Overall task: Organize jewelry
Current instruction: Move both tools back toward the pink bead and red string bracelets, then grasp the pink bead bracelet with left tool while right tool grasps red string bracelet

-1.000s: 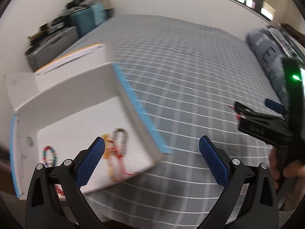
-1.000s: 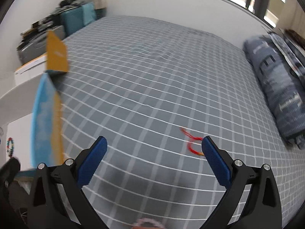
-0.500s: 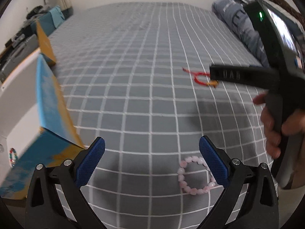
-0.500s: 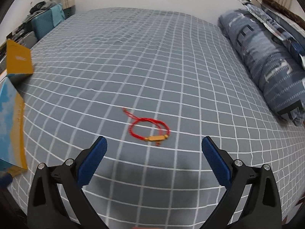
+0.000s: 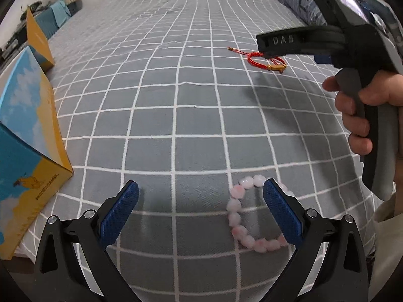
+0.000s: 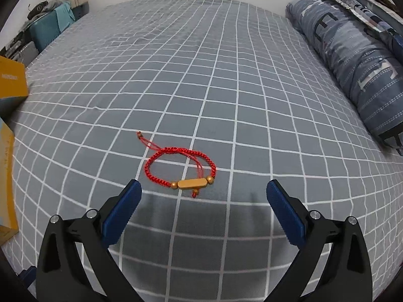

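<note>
Both pairs of fingers stand spread wide with nothing between them. On the left gripper (image 5: 200, 210), the blue pad of the right-hand finger (image 5: 282, 216) sits over the ring of the pink bead bracelet (image 5: 248, 226), which lies flat on the grey checked bed (image 5: 176, 88); most of its beads show between the two fingers, toward the right-hand one, and part of the loop is hidden behind that pad. Whether the pad touches the beads cannot be told.

The right gripper (image 6: 204, 209) hovers low over the bed with the red cord bracelet (image 6: 180, 168) just ahead of its fingertips, roughly centred between them but slightly nearer the left finger (image 6: 122, 212). Its gold bar faces the gripper and its loose cord tail trails away to the far left.

Judging by this, the step in hand is the reach for two bracelets at once, neither yet grasped. Next, each gripper likely needs to drop until a finger lands on either side of a strand, then close. The thin cord lying flat on soft bedding may slip under the pads, so pinching at the gold bar seems safer.

Further left in the left wrist view stands the blue-and-yellow box (image 5: 27, 136), probably where the pieces belong. A folded blue quilt (image 6: 352, 58) lies along the bed's right edge.
</note>
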`<action>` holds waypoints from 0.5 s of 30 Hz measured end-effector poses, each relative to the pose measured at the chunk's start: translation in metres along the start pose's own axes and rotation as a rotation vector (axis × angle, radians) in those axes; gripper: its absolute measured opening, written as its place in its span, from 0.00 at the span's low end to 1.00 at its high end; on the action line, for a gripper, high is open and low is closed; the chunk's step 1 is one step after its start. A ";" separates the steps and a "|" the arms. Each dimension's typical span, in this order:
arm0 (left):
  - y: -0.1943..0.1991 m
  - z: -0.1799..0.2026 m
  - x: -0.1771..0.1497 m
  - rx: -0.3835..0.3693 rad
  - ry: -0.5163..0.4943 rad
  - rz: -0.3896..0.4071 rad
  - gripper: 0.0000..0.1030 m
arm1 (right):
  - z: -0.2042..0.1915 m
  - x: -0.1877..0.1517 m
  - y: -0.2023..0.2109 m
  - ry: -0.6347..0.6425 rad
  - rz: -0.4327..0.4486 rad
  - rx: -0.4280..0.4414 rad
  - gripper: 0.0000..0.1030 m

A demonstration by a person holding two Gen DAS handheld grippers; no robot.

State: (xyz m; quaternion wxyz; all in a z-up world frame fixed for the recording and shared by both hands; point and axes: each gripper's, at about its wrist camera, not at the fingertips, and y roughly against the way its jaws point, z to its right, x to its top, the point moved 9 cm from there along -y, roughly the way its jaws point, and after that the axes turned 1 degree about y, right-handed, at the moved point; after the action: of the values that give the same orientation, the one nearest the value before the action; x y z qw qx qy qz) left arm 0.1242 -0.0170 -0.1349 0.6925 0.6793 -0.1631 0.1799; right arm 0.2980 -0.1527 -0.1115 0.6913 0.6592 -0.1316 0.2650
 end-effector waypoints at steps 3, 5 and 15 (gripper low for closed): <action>-0.009 0.001 -0.004 -0.011 -0.012 -0.020 0.94 | -0.002 0.001 -0.011 -0.001 0.000 -0.012 0.93; -0.014 0.003 -0.009 -0.011 -0.028 -0.028 0.94 | -0.003 -0.001 -0.017 -0.008 -0.013 0.001 0.93; -0.016 0.005 -0.020 -0.005 -0.025 -0.017 0.90 | -0.007 -0.005 -0.041 -0.004 -0.048 0.028 0.81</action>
State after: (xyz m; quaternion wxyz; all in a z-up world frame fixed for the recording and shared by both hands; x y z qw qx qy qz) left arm 0.1139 -0.0223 -0.1585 0.6938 0.6810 -0.1664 0.1648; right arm 0.3148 -0.1461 -0.1495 0.6878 0.6724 -0.1132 0.2490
